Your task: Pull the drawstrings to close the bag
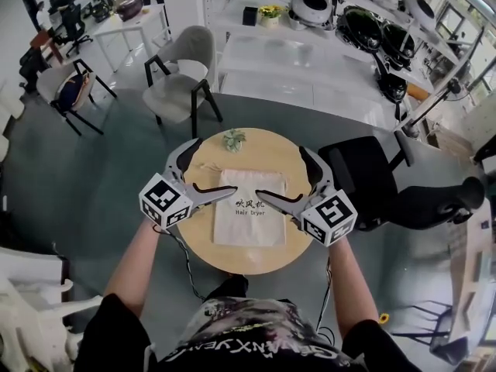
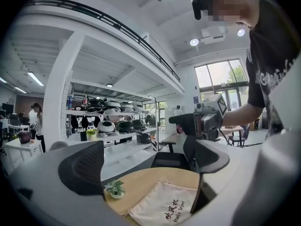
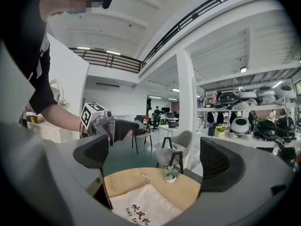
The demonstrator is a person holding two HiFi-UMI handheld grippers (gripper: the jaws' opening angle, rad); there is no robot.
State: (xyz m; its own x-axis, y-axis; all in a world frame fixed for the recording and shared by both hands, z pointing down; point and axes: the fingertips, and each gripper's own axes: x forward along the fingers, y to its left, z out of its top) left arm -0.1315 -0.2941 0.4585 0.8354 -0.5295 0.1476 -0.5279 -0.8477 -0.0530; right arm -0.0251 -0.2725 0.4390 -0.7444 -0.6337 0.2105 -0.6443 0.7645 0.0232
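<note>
— On the round desk (image 1: 203, 242), centre of the head view: cloth bag (image 1: 249, 211) lying flat, print up, mouth toward the top of frame, near a small potted plant (image 1: 233, 139). Agreed?
— Agreed. Mouth looks full width, not gathered. And the tools?
— Both up off the bag: left tool (image 1: 217, 167) centre left, right tool (image 1: 280, 173) centre right. Jaws of each are spread wide with nothing between them. Each gripper view shows the bag below through the gap, untouched.
— Any drawstring (image 1: 212, 170) showing?
— One thin one, at the bag's upper-left corner. At the upper-right corner it's too small to tell.
— Step, then?
— Approach, I'd judge. No drawstring taken, closing not begun.
— Next move?
— Likely each tool lowers to its own corner of the mouth and closes on the drawstring alone, not the cloth. Then both draw apart toward the left and right edges of frame. The drawstring is thin and flat on the wood, so the tips would need to come in low. The bag looks light and may slide unless the pulls are even.
</note>
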